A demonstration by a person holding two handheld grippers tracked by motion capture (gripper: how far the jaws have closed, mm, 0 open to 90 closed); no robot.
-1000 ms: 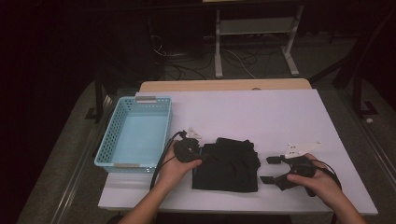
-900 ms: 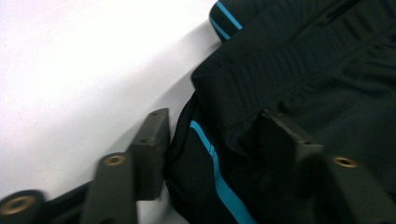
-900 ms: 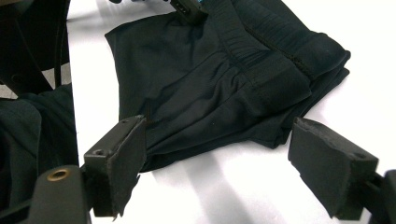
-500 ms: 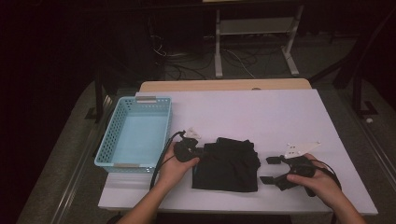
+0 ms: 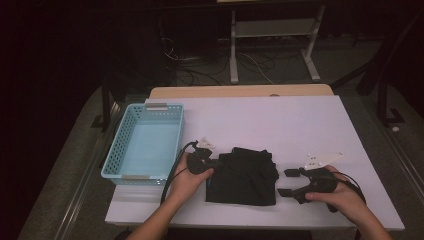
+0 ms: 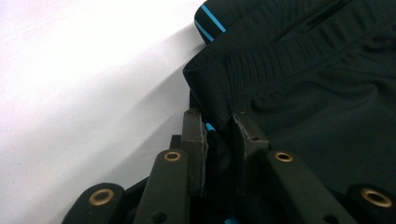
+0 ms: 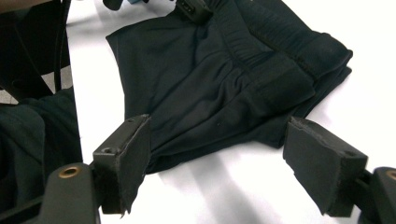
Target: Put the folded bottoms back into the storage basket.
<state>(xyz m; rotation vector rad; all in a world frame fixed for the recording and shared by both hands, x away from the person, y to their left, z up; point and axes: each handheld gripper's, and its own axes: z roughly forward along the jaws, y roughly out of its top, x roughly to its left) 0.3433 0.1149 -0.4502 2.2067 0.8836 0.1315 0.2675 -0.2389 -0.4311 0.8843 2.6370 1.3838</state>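
Black shorts gripped at the waistband, ready to lift

Black shorts (image 5: 243, 175) lie folded on the white table (image 5: 280, 120), near its front edge, between the person's two hands. A light blue basket (image 5: 145, 145) stands empty just to the left of them.

The left gripper (image 5: 212, 162) has just been closing, and in the left gripper view its jaws are clamped on the elastic waistband (image 6: 219, 93) at the corner of the shorts, with cloth pinched between the pads. The right gripper (image 5: 287, 182) rests on the table just beside the right edge of the shorts. Its jaws stand wide apart, have eased in only slightly, and hold nothing.

To do this step well, the left grip should likely hold all the folded layers, not only the top one, so the shorts do not fall open when raised. The right gripper would best slide forward and pinch the near hem before both hands lift together.
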